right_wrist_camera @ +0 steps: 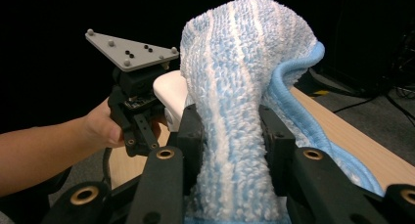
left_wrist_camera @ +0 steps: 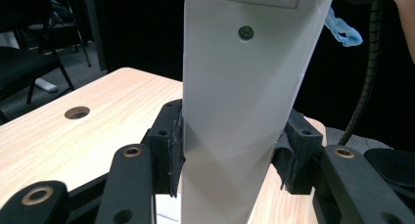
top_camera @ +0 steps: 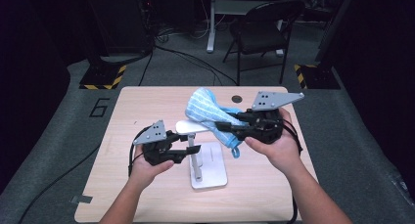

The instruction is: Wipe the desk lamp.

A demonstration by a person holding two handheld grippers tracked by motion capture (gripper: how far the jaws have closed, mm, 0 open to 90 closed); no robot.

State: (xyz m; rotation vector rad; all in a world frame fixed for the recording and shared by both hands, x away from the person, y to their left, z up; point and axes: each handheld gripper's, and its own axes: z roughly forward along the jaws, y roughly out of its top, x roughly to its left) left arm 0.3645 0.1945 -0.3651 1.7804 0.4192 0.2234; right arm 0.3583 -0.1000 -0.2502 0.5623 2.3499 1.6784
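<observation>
- the high view shows the white stand (top_camera: 203,158) with its flat base on the tabletop (top_camera: 142,106), the upright post rising to a white arm at the top.
- the left gripper view shows what the high view hides: the left gripper (left_wrist_camera: 230,150) pads press both sides of the stand's white post (left_wrist_camera: 240,111), clamped on it.
- the right gripper view shows the right gripper (right_wrist_camera: 230,136) squeezing a bunched blue-and-white towel (right_wrist_camera: 240,87) between its jaws.
- in the high view the towel (top_camera: 208,106) hangs over the stand's top arm, behind the post, with the right gripper (top_camera: 227,126) just right of the stand.
- the left gripper (top_camera: 183,153) is just left of the stand's post.
</observation>
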